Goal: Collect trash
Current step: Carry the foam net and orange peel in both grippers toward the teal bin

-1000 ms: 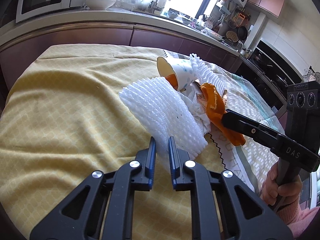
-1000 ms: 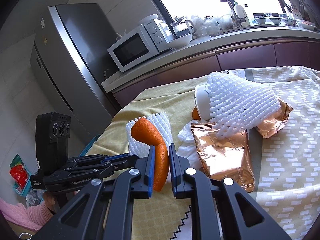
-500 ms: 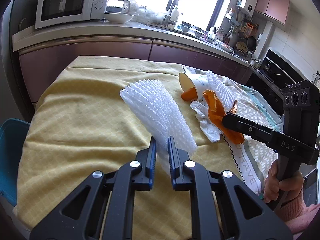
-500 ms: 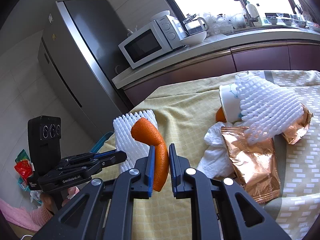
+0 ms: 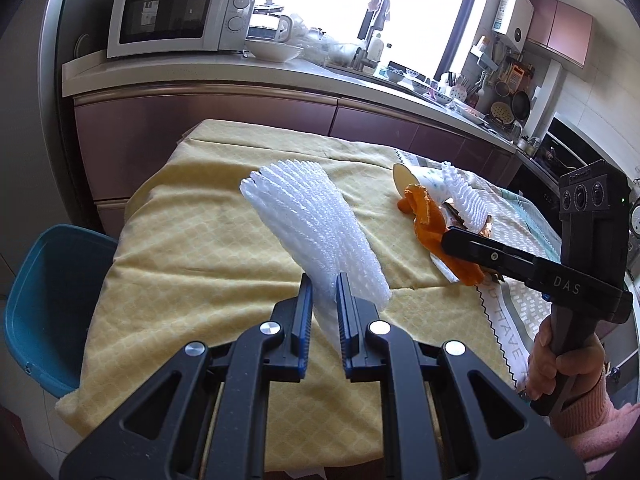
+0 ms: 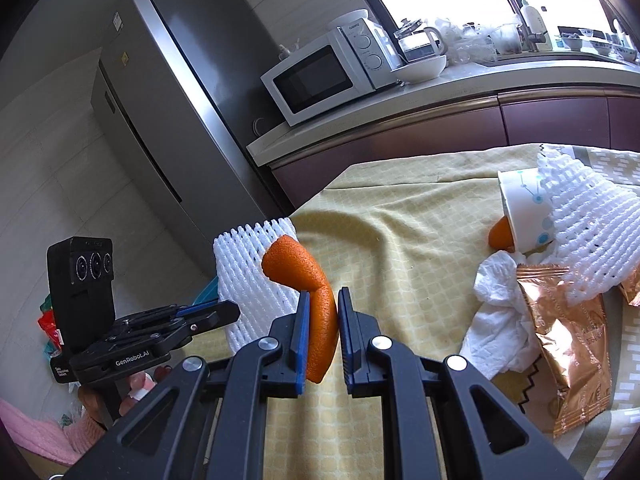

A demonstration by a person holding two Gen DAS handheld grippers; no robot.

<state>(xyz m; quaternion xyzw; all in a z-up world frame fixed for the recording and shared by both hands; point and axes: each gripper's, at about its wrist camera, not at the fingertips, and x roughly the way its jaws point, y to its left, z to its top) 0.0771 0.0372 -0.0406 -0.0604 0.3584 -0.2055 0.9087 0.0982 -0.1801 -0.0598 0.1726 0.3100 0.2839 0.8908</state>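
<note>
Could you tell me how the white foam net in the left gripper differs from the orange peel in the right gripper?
The white foam net is pale, ribbed mesh and broad, fanning out above the left gripper; the orange peel is solid orange, narrow and curled over the right gripper. Both are clamped and lifted off the yellow tablecloth.

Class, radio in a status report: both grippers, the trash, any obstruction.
Left gripper shut on foam net. Right gripper shut on orange peel. Cup, tissue, wrappers left on table. Nothing blocking blue bin.

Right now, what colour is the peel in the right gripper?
Orange peel, clearest in the right wrist view, clamped by the right gripper.
</note>
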